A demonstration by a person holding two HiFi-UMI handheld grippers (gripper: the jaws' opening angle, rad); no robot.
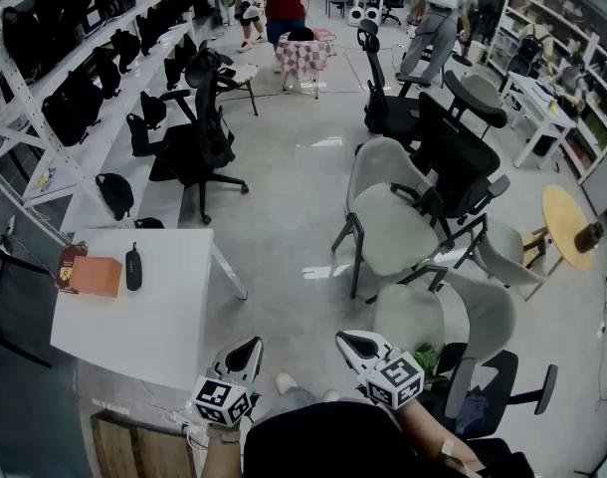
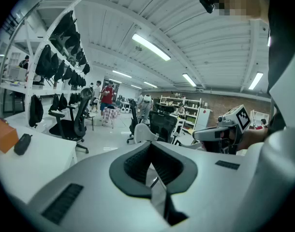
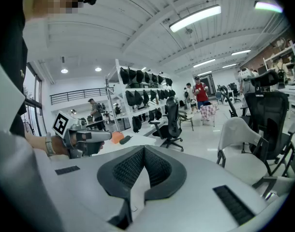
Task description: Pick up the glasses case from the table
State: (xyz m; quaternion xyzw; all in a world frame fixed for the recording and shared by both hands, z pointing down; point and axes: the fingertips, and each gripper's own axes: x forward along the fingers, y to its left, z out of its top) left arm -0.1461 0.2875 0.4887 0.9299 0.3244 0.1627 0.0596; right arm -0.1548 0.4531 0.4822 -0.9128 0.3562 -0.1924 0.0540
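The black glasses case (image 1: 133,267) lies on the white table (image 1: 154,317) at the left, beside an orange box (image 1: 95,276). In the left gripper view the case (image 2: 22,143) sits far off to the left on the tabletop, next to the box (image 2: 2,134). The right gripper view shows it small and distant (image 3: 124,139). My left gripper (image 1: 249,347) hovers just off the table's near right corner, jaws together with nothing between them. My right gripper (image 1: 348,340) hangs beside it over the floor, also shut and empty. Both are well short of the case.
Grey chairs (image 1: 388,217) and black office chairs (image 1: 199,142) stand on the floor ahead and to the right. White shelving (image 1: 95,78) with black bags runs behind the table. A dark red item (image 1: 68,264) lies beside the orange box. People stand far back.
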